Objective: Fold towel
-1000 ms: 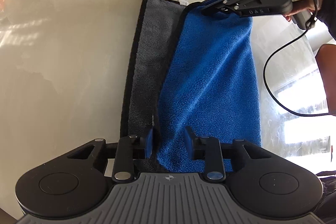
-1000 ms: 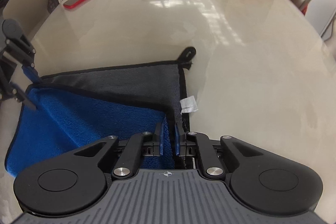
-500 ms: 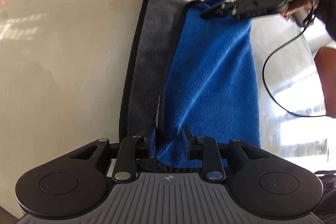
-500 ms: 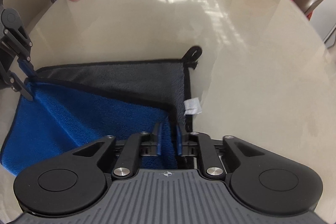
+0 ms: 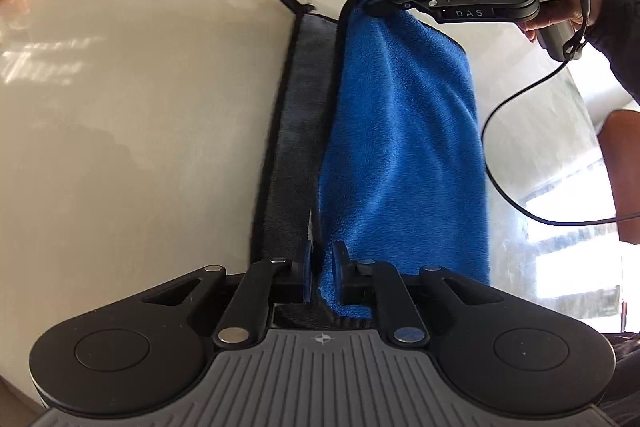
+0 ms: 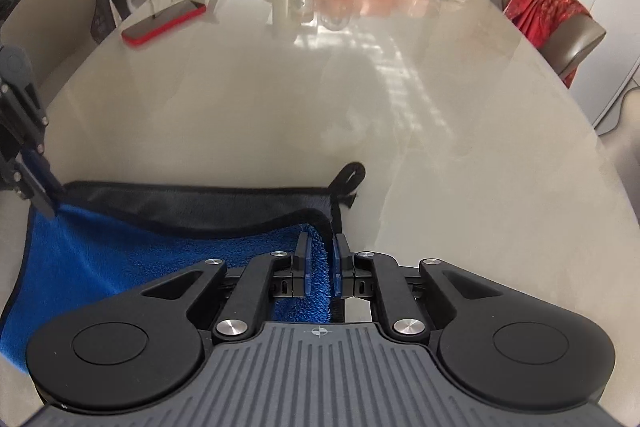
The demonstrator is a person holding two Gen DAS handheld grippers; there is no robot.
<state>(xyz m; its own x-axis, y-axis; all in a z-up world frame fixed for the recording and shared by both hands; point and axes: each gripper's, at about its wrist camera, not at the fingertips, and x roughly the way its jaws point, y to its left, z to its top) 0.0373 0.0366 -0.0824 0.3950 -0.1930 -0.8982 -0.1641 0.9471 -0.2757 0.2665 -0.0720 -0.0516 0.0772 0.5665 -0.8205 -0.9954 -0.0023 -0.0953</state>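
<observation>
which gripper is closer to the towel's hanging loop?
Right. The right gripper pinches the towel at the corner just beside the hanging loop. The left gripper holds the other corner of the same edge, a full towel side away.

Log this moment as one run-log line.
phase: folding | left tongs: shut on towel corner | right tongs: shut on towel corner | table: gray side showing

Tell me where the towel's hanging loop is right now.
The loop lies flat on the table at the towel's far right corner in the right wrist view, just beyond the right tongs. In the left wrist view it sits top centre, left of them.
</observation>
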